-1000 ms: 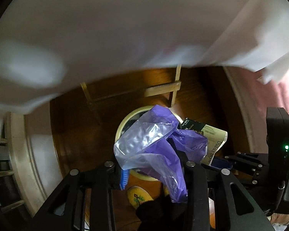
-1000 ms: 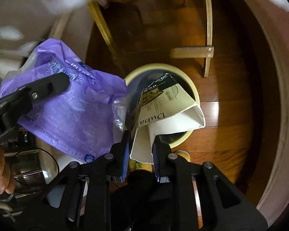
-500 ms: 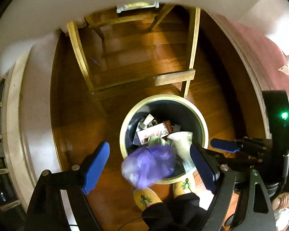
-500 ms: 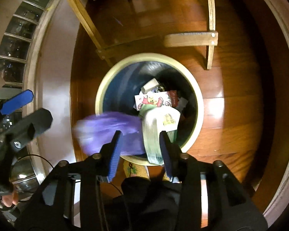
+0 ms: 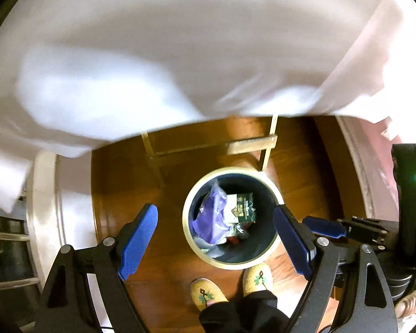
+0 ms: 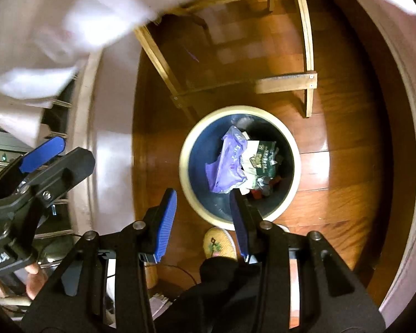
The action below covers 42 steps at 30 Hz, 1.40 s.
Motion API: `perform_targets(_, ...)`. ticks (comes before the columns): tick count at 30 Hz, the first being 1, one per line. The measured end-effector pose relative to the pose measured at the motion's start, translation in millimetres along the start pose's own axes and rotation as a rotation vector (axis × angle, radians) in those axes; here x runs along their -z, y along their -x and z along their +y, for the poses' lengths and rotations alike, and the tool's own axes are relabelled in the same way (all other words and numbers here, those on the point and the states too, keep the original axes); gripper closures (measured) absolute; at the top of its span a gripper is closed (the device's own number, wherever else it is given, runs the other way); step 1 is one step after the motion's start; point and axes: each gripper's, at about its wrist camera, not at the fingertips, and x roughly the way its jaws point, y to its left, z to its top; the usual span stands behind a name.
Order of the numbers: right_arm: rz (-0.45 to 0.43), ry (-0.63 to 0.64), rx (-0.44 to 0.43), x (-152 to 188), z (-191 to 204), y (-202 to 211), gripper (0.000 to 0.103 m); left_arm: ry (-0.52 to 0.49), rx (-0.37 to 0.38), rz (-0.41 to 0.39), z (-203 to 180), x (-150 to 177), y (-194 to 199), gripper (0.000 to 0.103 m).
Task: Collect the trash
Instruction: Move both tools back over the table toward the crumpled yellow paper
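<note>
Trash sits in the bin (image 5: 230,260) below both claws: purple bag (image 6: 230,163) and carton (image 6: 263,158). Left claw (image 5: 222,238) is spread wide, right claw (image 6: 205,219) moderately, both empty. Cloth (image 5: 180,55) overhead could be snagged when lifting.

bag (image 6: 227,166) purple | bin (image 6: 185,152) cream rim, navy inside | floor (image 6: 332,138) reddish-brown

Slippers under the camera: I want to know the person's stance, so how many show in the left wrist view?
2. The left slipper and the right slipper stand side by side on the wood floor, just below the bin's rim.
</note>
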Motion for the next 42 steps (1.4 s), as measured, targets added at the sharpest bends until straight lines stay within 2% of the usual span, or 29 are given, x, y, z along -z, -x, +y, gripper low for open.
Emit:
perform_targets(5,-0.042,0.006,-0.030,3.2,27.3,58.7,0.066,0.017,0.024,-0.066,1.8,-12.0,74.5,0.016)
perform_targets(13,-0.162,0.046,-0.082,0.6,88.9,174.0,0.066,0.025,0.043,-0.193,8.1,-40.3,196.5,0.016)
perform_targets(20,-0.255,0.094,-0.094,1.2,141.3,260.0,0.066,0.011,0.040,-0.274,18.0,-60.9,279.0,0.016)
perform_targets(26,-0.353,0.104,-0.084,-1.6,169.3,322.0,0.066,0.000,0.042,-0.348,34.3,-75.7,349.6,0.016)
perform_targets(34,-0.476,0.128,-0.082,-11.3,187.0,385.2,0.066,0.021,0.047,-0.401,49.7,-89.0,399.1,0.018)
perform_targets(42,-0.510,0.164,-0.066,-42.3,192.4,400.5,0.066,0.052,0.024,-0.401,56.7,-114.0,396.6,0.022)
